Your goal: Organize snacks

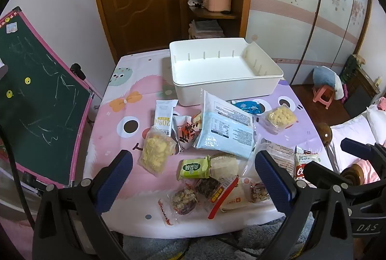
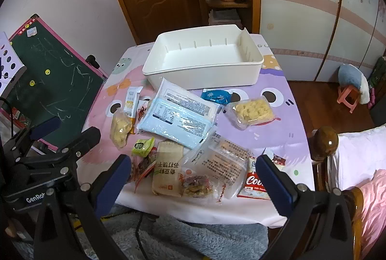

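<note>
Snacks lie scattered in the lower middle of both views on the tabletop point(image 1: 125, 100), below the empty white bin point(image 1: 224, 66). Both tools, left tool point(image 1: 193, 178) and right tool point(image 2: 193, 178), are spread wide, holding nothing. The cracker pack point(image 2: 167, 172), long axis running up-frame, sits nearest the right tool.

Pastel bench cloth, white bin, mixed snack wrappers

The bench point(image 1: 115, 100) wears a cartoon cloth in pink and lilac with big black-and-white eyes, an orange bow and a mint-green creature. The storage bin point(image 1: 224, 88) is plain white. The large packet point(image 1: 224, 132) is pale blue with white label panels; a small wrapper point(image 1: 248, 107) is deep blue with white snowflakes. Two clear bags point(image 1: 155, 151) show yellow crumbly pieces. A green wrapper point(image 1: 194, 167) lies near a red-and-white cookie packet point(image 2: 253, 181). Each tool point(image 1: 193, 181) is black with navy-blue pads point(image 1: 113, 182). The chalkboard point(image 1: 36, 100) is dark green, pink-framed.
</note>
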`<state>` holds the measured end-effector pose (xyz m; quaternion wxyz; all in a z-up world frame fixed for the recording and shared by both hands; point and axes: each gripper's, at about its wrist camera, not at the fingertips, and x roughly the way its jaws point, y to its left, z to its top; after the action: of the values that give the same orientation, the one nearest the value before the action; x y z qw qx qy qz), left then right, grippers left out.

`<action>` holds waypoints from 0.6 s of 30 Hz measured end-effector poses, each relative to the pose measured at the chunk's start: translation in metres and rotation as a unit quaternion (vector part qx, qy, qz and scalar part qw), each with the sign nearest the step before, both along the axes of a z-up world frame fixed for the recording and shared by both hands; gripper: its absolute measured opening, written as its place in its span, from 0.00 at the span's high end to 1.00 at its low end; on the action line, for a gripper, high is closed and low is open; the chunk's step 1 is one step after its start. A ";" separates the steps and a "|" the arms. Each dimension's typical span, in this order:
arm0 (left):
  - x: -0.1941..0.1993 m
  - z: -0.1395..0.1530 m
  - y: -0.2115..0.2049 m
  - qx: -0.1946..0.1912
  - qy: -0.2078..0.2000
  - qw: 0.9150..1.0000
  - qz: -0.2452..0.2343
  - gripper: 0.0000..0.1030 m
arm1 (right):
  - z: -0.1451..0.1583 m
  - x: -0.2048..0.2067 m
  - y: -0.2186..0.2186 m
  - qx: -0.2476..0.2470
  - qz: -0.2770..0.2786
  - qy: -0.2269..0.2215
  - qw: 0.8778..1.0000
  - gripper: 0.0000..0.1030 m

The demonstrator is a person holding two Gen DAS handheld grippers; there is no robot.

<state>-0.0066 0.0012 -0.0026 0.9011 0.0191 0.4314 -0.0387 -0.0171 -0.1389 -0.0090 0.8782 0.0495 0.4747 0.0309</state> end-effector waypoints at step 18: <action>0.008 0.008 -0.016 0.047 -0.019 0.999 -0.010 0.02 | 0.009 0.009 -0.005 -0.011 -0.003 -0.016 1.000 0.00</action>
<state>0.0009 -0.0145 0.0051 0.9067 0.0661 0.4157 -0.0271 -0.0082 -0.1441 0.0000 0.8863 0.0404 0.4607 0.0238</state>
